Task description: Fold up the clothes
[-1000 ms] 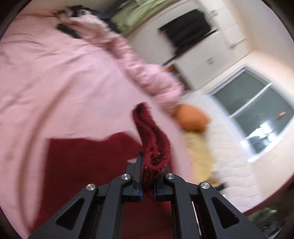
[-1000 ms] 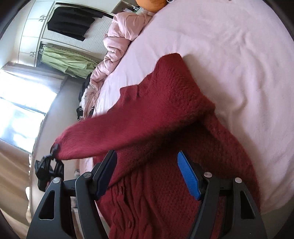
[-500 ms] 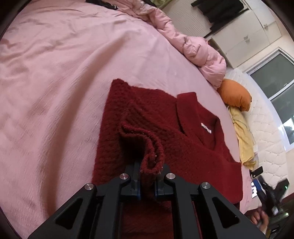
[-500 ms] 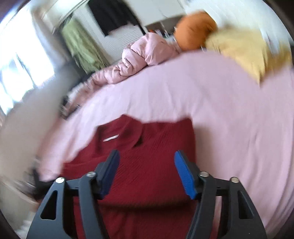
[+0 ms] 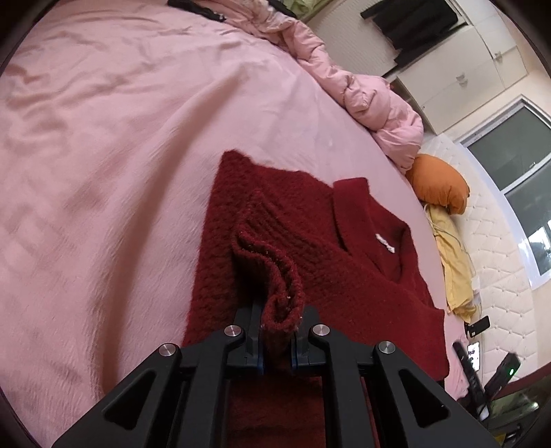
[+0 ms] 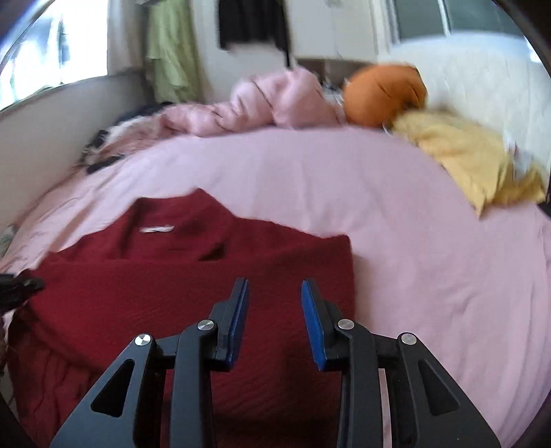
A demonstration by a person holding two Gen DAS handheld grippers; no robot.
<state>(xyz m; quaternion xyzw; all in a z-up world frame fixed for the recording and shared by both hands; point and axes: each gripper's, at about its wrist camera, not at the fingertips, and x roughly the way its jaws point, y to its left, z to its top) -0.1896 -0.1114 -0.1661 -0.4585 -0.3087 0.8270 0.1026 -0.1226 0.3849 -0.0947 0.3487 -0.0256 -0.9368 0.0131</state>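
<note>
- Sweater (image 5: 344, 262), dark red knit, lies spread on the pink bed sheet (image 5: 113, 165), neckline with a white label pointing toward the pillows.
- Its sleeve cuff (image 5: 272, 275) is bunched and stands up from the body of the garment, pinched in the left claw (image 5: 277, 339), whose blue-padded fingers are closed tight on the knit.
- Right claw (image 6: 274, 320) hovers above the sweater's lower part with its fingers parted and nothing between them; its view is blurred.
- From the right wrist view, the sweater's right edge (image 6: 347, 275) lies straight against bare sheet.
- A crumpled pink duvet (image 5: 361, 93) runs along the far edge of the bed.
- An orange pillow (image 5: 440, 182) sits just beside the duvet, with a yellow cloth (image 5: 454, 268) touching it.
- White cupboards (image 5: 482, 65) with a black garment (image 5: 409, 20) hanging on them stand beyond the bed.
</note>
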